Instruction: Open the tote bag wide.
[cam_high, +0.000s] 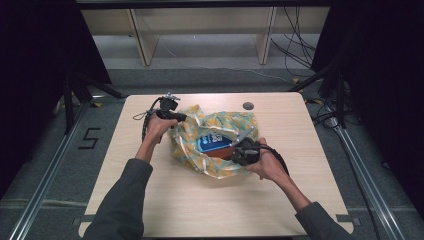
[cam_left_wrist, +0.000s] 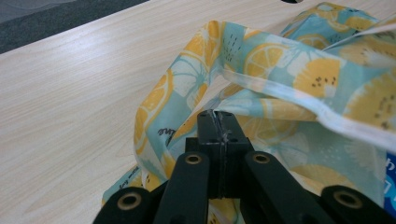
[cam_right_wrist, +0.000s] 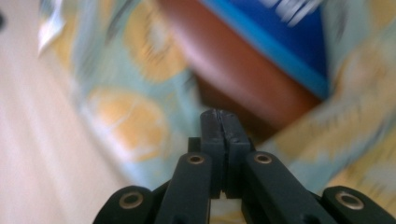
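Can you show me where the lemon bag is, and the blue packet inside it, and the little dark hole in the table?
Teal fabric bag with yellow lemon print (cam_high: 192, 131), high view, on its left side.
Blue packet with white writing (cam_high: 214, 141), high view, on its printed face.
Dark round hole in the wooden table (cam_high: 248, 106), high view, on its middle.

The bag (cam_high: 215, 142) I'm working on is pale teal cloth printed with yellow and orange citrus slices and edged in white. Inside it I see a box (cam_high: 216, 141), bright blue with white lettering and a reddish-brown side. My left gripper (cam_left_wrist: 219, 122) and right gripper (cam_right_wrist: 219, 120) are black. The table (cam_high: 150, 200) is light wood grain.
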